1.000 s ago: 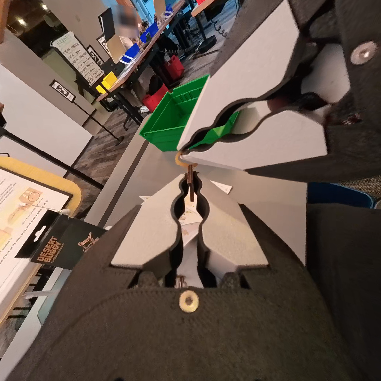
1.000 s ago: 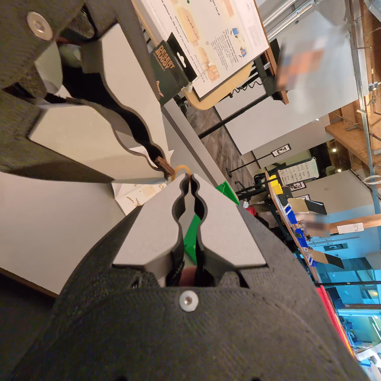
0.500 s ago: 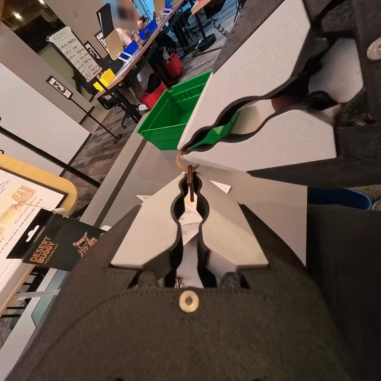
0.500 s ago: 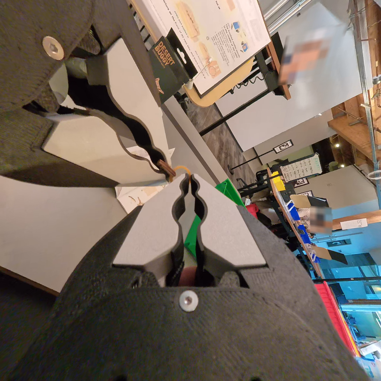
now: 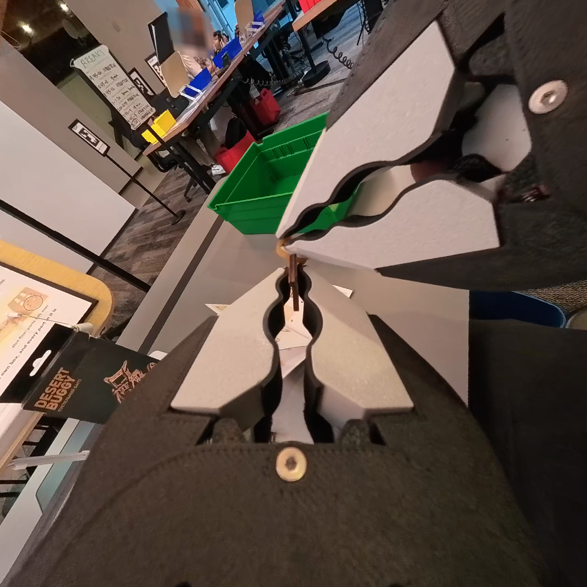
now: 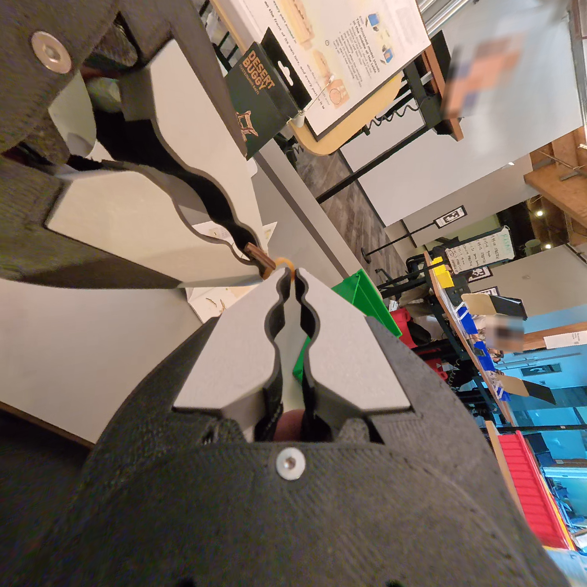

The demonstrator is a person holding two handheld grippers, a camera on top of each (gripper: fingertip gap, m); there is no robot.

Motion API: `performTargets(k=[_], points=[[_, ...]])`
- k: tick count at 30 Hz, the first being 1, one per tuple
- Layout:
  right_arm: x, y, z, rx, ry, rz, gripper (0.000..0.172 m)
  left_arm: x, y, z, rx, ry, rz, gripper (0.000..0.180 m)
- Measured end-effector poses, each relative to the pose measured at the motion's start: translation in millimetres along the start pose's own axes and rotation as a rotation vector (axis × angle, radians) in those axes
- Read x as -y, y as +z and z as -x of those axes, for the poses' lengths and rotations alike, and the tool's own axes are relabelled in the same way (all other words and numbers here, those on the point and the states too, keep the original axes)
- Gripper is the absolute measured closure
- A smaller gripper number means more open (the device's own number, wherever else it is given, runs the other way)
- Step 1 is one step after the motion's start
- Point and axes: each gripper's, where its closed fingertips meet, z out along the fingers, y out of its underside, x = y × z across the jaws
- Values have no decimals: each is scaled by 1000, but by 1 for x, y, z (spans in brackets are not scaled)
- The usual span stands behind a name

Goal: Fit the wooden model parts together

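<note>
- Clamping a thin dark wooden strip edge-on, my left gripper sits at the centre of the left wrist view.
- My right gripper is closed on a pale wooden ring, mid-frame in the right wrist view.
- Strip and ring meet tip to tip above the grey table.
- A green bin stands behind, upper centre.

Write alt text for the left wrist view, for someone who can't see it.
The left gripper pinches a thin dark wooden strip upright at its fingertips, meeting a pale wooden ring held by the right gripper coming in from the upper right. Behind them, a green bin sits on a grey table.
</note>
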Motion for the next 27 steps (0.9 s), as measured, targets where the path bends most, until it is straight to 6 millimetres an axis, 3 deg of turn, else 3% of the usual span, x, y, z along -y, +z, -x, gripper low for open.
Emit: performTargets(k=[1,21,27], points=[[0,0,0,-2,-2,1,172,0,0,0,-2,-1,1,179],[0,0,2,137,153,-23,158,-7,2,-3,-29,-29,-11,179],[-3,1,3,156,167,-6,162,-8,5,-6,-24,8,-10,179]])
